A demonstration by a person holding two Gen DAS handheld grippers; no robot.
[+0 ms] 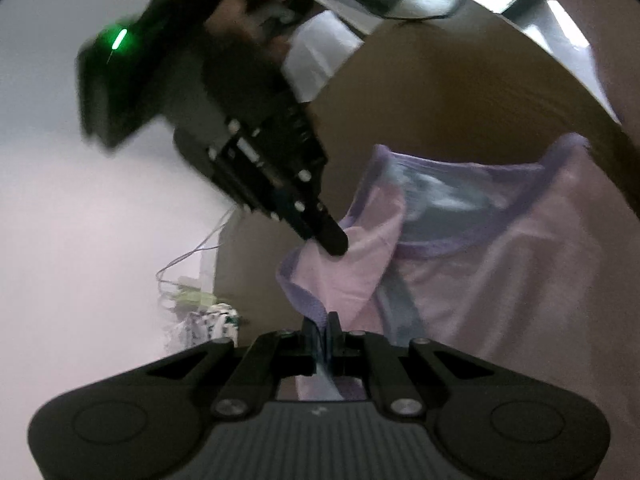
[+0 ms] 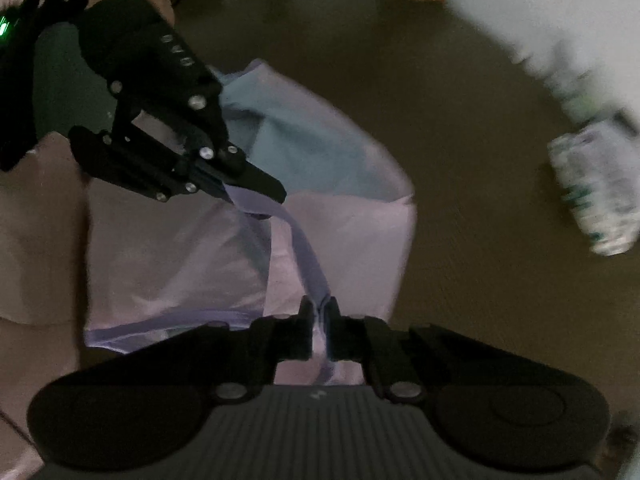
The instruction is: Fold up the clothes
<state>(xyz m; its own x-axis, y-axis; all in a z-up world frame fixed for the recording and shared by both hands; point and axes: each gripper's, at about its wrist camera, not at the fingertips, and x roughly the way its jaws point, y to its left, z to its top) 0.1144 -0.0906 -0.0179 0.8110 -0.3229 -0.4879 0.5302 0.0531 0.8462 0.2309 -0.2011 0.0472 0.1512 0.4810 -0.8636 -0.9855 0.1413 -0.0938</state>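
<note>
The garment (image 1: 500, 264) is pale pink with lilac-purple trim and a blue-grey inside. Both grippers are black, the left gripper (image 1: 322, 334) and the right gripper (image 2: 320, 312). The table (image 2: 460, 160) is dark brown. At right in the right wrist view, a bundle (image 2: 596, 188) is white patterned with green.

Left gripper (image 1: 322, 330) pinching pink garment (image 1: 500, 272) hem, right gripper (image 1: 334, 242) clamped alongside

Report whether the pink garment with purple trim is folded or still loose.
Not folded yet: the pink garment with purple trim hangs bunched over the brown table, its trim pinched by the left gripper and right gripper.
</note>
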